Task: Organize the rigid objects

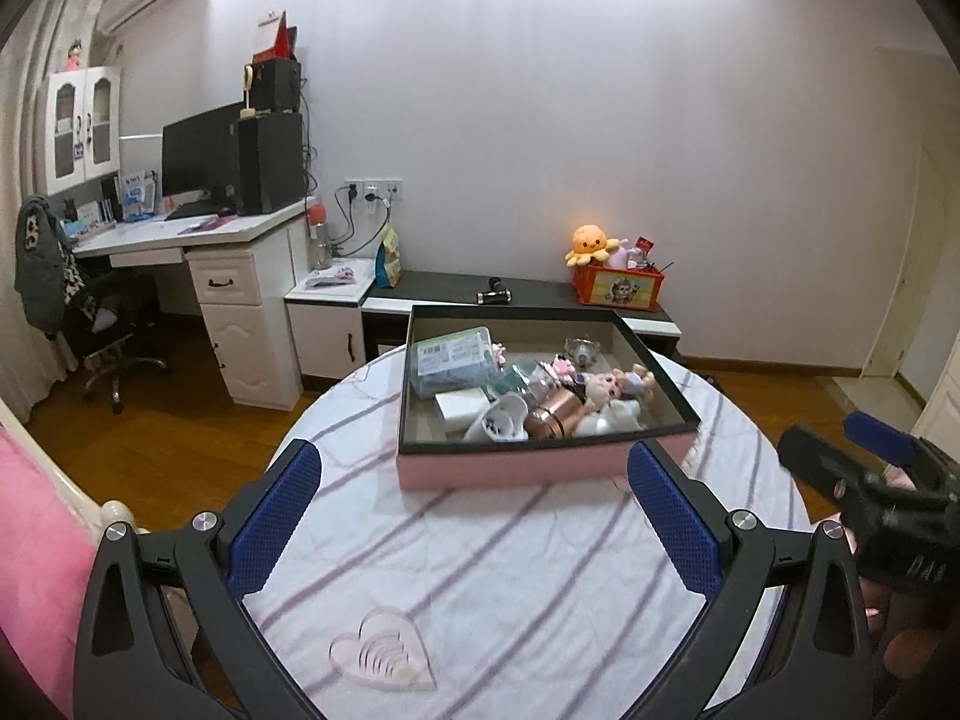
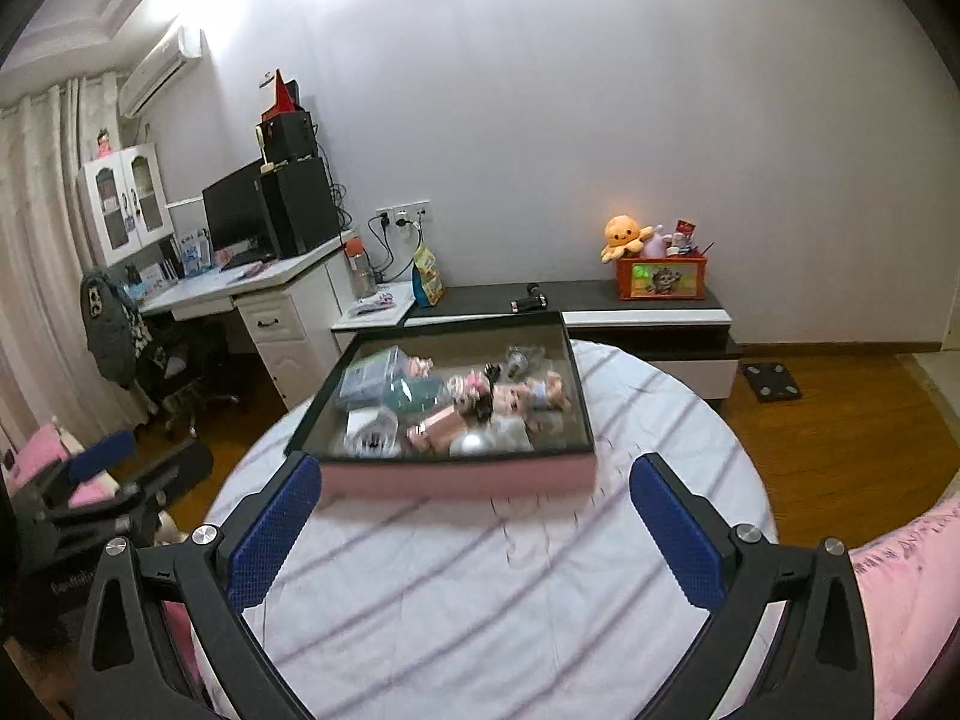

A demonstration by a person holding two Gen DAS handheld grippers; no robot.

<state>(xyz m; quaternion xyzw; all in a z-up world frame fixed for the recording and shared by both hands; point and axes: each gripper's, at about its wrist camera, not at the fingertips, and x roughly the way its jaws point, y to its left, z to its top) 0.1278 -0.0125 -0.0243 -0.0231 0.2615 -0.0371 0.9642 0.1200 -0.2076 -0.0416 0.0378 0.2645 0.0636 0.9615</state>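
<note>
Pink box [image 1: 540, 471] of mixed hard oddments, on the bench just ahead of both jaws; left gripper [image 1: 474, 516] and right gripper [image 2: 474, 522] spread wide, empty; copper cup [image 1: 555, 417] looks light, slick, probably best pinched at its rim.

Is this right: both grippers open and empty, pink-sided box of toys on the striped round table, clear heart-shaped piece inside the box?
Not quite. The clear heart-shaped piece lies on the striped round table, outside the pink-sided box, near the left gripper, per the left wrist view. Both it and the right gripper are open and empty.
</note>
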